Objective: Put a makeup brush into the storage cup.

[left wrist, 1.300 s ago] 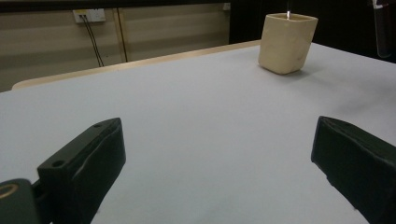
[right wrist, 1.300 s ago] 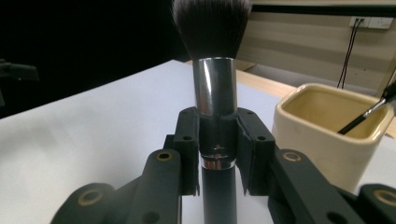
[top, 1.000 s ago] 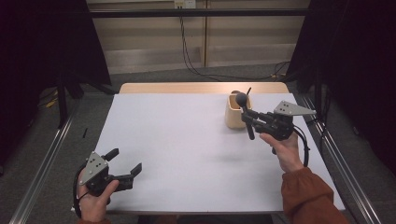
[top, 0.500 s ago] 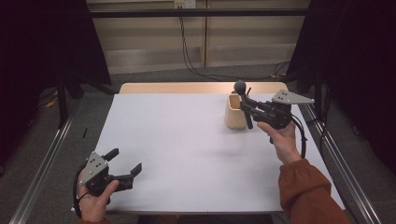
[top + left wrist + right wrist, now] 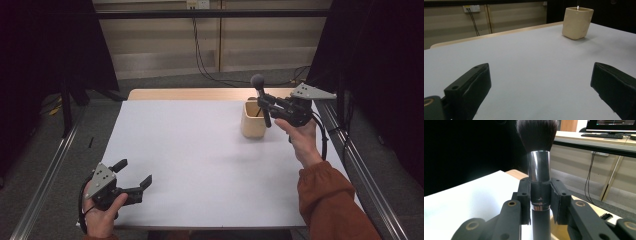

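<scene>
A white-topped desk (image 5: 200,150) with a bare wooden strip along its far edge carries a beige square cup (image 5: 252,120), standing upright toward the upper right.

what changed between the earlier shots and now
The right gripper, shut on the makeup brush, has risen and moved toward the far edge of the table, so the brush, bristles up, now hangs over the beige cup with its handle tip near the opening. The grip is unchanged. The left gripper stayed open at the near left corner, and the cup stayed put.
</scene>
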The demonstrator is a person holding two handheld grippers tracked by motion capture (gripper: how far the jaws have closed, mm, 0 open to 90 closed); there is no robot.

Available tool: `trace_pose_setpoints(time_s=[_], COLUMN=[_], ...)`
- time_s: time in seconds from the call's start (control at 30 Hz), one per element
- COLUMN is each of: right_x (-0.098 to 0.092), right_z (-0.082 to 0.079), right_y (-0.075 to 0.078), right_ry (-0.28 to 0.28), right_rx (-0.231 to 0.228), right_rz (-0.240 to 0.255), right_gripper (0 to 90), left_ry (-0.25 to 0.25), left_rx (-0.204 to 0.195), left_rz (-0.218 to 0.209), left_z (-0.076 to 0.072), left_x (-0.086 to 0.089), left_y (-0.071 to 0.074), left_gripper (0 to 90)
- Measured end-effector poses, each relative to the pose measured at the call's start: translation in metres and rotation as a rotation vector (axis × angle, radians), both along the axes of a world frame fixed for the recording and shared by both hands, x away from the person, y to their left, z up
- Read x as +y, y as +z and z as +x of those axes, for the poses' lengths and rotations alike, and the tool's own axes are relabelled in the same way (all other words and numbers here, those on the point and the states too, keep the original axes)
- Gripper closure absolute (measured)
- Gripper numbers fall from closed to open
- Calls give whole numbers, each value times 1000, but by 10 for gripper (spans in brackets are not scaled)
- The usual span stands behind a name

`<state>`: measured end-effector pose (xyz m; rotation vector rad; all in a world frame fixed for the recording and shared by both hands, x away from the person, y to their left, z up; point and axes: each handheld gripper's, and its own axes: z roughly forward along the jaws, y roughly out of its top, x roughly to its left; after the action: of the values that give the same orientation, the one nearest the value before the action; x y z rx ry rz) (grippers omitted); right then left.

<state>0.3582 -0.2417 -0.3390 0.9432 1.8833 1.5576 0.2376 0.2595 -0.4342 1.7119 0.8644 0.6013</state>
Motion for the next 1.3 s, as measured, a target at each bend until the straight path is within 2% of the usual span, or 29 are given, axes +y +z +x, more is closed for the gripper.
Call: trace_pose_setpoints(time_s=[0.77, 1.3], right_x=[12, 15], right_z=[40, 55], right_y=[10, 11], right_ry=[-46, -84], right_rx=[12, 11], right_rz=[-18, -6], right_gripper=[723, 723], left_ry=[-20, -20], left_rx=[-1, 0], left_rz=[8, 8], left_z=[0, 0], left_x=[-3, -3], left_y=[0, 0], left_gripper=[31, 31])
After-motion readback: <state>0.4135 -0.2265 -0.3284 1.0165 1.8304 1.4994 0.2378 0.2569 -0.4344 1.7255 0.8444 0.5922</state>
